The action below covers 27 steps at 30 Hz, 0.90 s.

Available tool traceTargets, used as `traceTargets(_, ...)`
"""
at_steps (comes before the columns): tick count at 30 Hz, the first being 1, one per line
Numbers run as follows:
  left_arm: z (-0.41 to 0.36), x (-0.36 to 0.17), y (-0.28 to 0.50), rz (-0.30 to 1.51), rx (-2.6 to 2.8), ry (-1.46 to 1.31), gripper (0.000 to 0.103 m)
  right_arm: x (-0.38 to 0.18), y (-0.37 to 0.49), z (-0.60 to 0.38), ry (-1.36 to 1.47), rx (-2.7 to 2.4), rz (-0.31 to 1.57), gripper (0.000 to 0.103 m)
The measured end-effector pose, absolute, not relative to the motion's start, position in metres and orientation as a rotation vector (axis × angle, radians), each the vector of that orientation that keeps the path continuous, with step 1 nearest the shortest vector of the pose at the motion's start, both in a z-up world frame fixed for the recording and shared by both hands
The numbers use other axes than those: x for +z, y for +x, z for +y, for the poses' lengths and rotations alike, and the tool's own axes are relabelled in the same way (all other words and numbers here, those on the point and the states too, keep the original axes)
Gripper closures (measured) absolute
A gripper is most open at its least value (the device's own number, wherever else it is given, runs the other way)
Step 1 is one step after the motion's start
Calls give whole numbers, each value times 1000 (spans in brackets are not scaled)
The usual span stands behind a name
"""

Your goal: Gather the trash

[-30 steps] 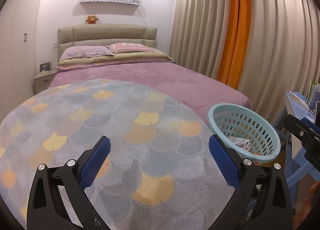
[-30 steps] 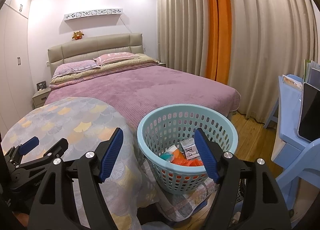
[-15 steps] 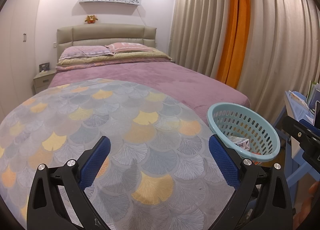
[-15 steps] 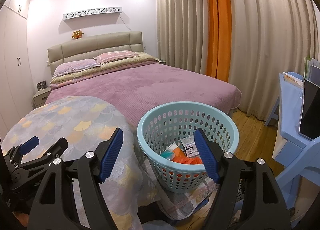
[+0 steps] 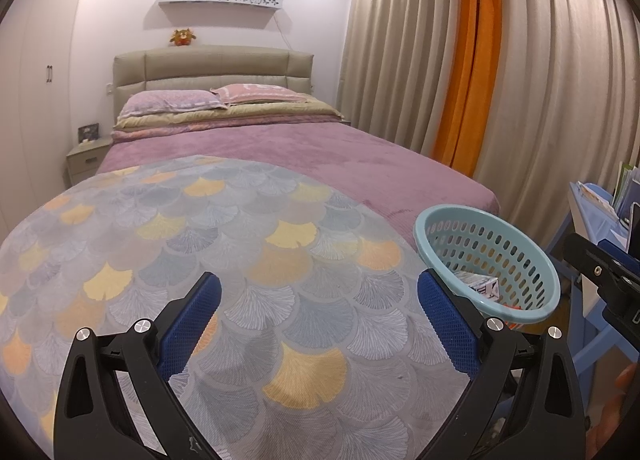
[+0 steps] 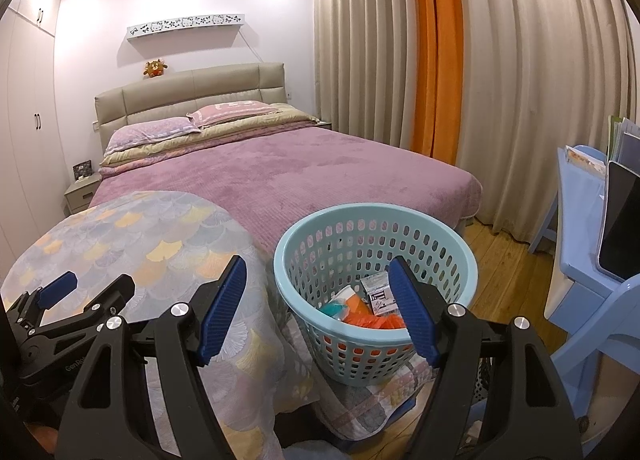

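A light blue perforated basket stands at the foot of the bed, holding trash: a white carton, an orange wrapper and a teal piece. My right gripper is open and empty, just in front of the basket's near rim. My left gripper is open and empty above the patterned blanket. The basket shows to its right with the carton inside. The left gripper also shows in the right wrist view.
A purple bedspread covers the bed, pillows at the headboard. Beige and orange curtains hang on the right. A blue desk and chair stand at far right on the wooden floor. A nightstand is at left.
Almost nothing has changed. Both grippers stay open and empty, with only a slight drift of the views.
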<state>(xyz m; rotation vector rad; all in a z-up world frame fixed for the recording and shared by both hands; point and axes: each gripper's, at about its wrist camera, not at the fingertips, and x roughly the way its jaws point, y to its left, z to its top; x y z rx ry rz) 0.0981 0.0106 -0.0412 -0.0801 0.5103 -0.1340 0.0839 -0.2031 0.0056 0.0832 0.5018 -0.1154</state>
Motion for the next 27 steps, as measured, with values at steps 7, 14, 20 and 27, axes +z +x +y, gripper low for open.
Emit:
traceTargets(7, 11, -43, 98, 520, -137, -87, 8, 5, 85, -204, 89, -111, 507, 33)
traceTargets(14, 11, -43, 99, 520, -137, -88, 8, 4, 84, -203, 91, -105, 510, 33)
traceTargets(20, 12, -44, 99, 526, -135, -95, 8, 3, 84, -203, 88, -99, 514, 33)
traceTargets(27, 15, -42, 98, 527, -119, -103, 8, 3, 85, -202, 88, -97, 516, 33)
